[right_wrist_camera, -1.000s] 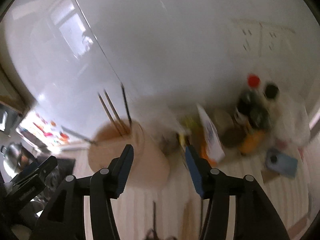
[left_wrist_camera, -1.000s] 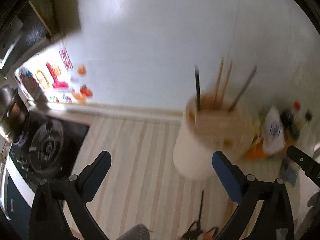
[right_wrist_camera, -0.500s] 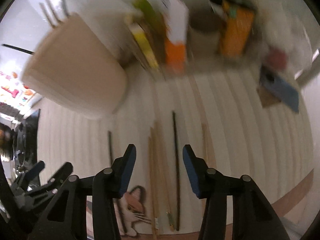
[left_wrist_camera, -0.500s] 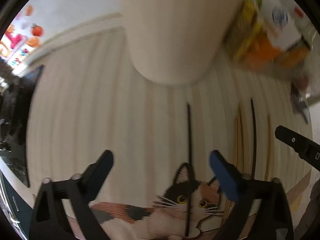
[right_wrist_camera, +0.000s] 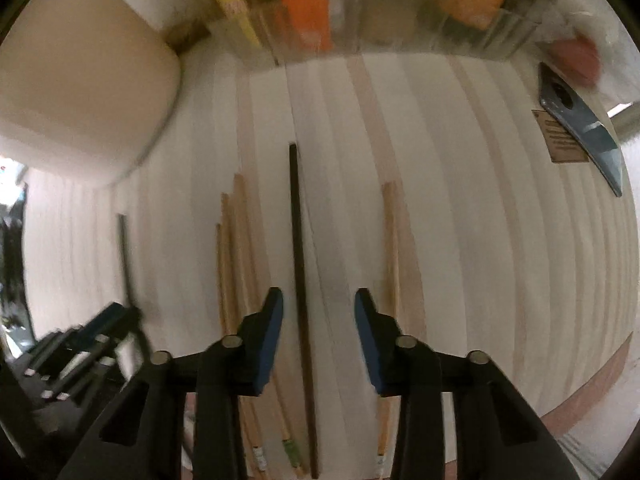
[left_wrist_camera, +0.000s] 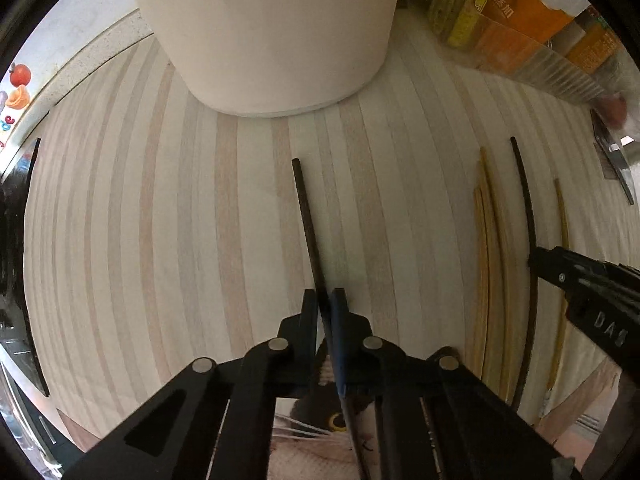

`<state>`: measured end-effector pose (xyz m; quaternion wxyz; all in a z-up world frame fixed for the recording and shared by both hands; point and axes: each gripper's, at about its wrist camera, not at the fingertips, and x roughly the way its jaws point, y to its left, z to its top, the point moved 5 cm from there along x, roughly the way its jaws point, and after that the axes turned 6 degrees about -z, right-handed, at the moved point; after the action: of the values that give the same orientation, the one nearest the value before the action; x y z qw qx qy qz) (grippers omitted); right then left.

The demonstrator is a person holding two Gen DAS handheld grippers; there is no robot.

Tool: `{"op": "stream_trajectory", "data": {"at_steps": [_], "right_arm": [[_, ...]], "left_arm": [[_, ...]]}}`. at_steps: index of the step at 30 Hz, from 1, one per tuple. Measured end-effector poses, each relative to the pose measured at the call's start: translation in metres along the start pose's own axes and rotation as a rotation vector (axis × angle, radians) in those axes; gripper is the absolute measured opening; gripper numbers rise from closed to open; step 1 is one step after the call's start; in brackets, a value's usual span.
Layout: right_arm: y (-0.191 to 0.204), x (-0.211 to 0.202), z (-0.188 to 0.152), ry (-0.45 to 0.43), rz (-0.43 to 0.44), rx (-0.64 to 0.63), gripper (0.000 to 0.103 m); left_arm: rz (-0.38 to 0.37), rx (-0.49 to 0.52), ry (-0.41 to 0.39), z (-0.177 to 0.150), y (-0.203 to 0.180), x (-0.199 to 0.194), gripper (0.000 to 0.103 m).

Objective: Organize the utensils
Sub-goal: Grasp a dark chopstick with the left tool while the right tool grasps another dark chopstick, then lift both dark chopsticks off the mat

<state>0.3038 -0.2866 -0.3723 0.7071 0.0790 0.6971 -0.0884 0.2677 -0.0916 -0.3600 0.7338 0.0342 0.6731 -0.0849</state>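
Observation:
My left gripper (left_wrist_camera: 324, 294) is shut on a dark chopstick (left_wrist_camera: 306, 216) that lies on the striped table and points toward the cream utensil holder (left_wrist_camera: 272, 32). My right gripper (right_wrist_camera: 319, 304) is open, low over a second dark chopstick (right_wrist_camera: 298, 248) that lies between its fingers. Several wooden chopsticks (right_wrist_camera: 234, 248) lie left of it and one wooden chopstick (right_wrist_camera: 391, 236) lies right. The holder also shows at the upper left of the right wrist view (right_wrist_camera: 80, 92). The right gripper shows at the right edge of the left wrist view (left_wrist_camera: 588, 284).
A clear bin of orange and yellow packets (right_wrist_camera: 360, 12) stands at the back. A blue phone (right_wrist_camera: 576, 124) lies at the right. A cat-print mat (left_wrist_camera: 320, 428) lies under the left gripper. A black stove (left_wrist_camera: 12, 240) borders the table's left side.
Both grippers have dropped from above the holder down to the table. The left gripper has closed on the dark chopstick. The right gripper has come down over the other dark chopstick.

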Motion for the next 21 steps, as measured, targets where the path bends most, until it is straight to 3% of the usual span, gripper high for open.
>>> {"op": "stream_trajectory", "data": {"at_steps": [1, 4, 14, 21], "right_arm": [[0.002, 0.004, -0.002, 0.015, -0.008, -0.014, 0.026], [0.007, 0.004, -0.007, -0.015, -0.06, -0.072, 0.008], [-0.002, 0.004, -0.049, 0.034, -0.105, -0.159, 0.006], [-0.008, 0.004, -0.058, 0.046, -0.106, -0.147, 0.007]], "left_arm": [[0.006, 0.002, 0.0, -0.001, 0.001, -0.001, 0.005], [0.02, 0.009, 0.005, -0.004, 0.003, -0.001, 0.005], [0.036, 0.001, 0.021, -0.024, 0.027, -0.007, 0.005], [0.032, -0.019, 0.033, -0.02, 0.023, -0.005, 0.004]]}}
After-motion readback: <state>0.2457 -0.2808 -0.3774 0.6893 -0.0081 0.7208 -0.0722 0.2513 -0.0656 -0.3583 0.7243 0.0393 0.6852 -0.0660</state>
